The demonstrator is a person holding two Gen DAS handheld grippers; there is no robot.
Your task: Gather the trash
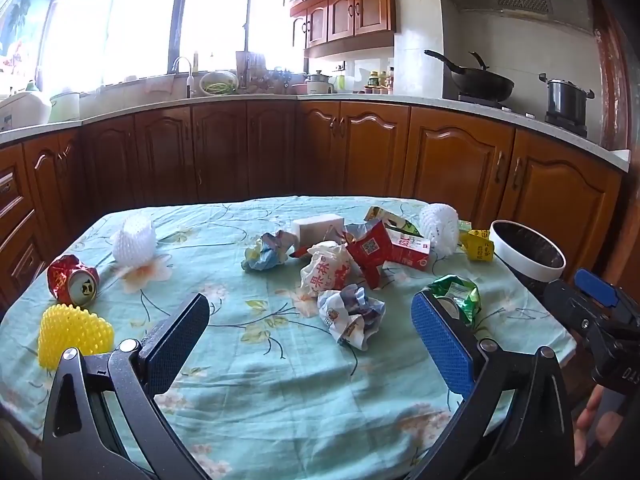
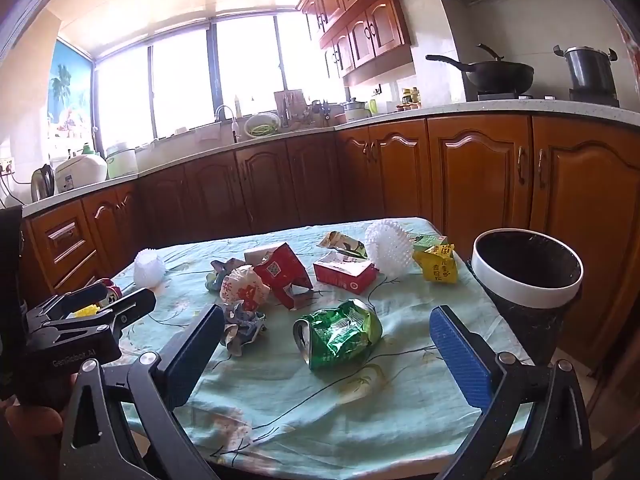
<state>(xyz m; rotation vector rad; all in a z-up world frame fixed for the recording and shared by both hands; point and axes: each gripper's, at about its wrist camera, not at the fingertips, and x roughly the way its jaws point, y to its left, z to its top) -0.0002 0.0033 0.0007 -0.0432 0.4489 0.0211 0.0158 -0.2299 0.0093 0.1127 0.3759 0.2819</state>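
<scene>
Trash lies scattered on a table with a teal floral cloth (image 1: 280, 380). My left gripper (image 1: 310, 334) is open above the near edge, with a crumpled paper wrapper (image 1: 352, 316) just ahead. A crushed red can (image 1: 72, 280) and a yellow foam net (image 1: 74, 334) lie at its left. My right gripper (image 2: 326, 344) is open, its jaws on either side of a crushed green can (image 2: 338, 336) just beyond the tips. A bin with a white rim and black liner (image 2: 528, 280) stands past the table's right edge; it also shows in the left wrist view (image 1: 528, 252).
Mid-table lie a red torn carton (image 1: 368, 252), a red box (image 2: 344, 272), white foam nets (image 1: 134, 242) (image 2: 388, 252), a yellow packet (image 2: 436, 266) and more crumpled wrappers (image 1: 266, 250). Wooden kitchen cabinets (image 1: 360, 148) run behind the table.
</scene>
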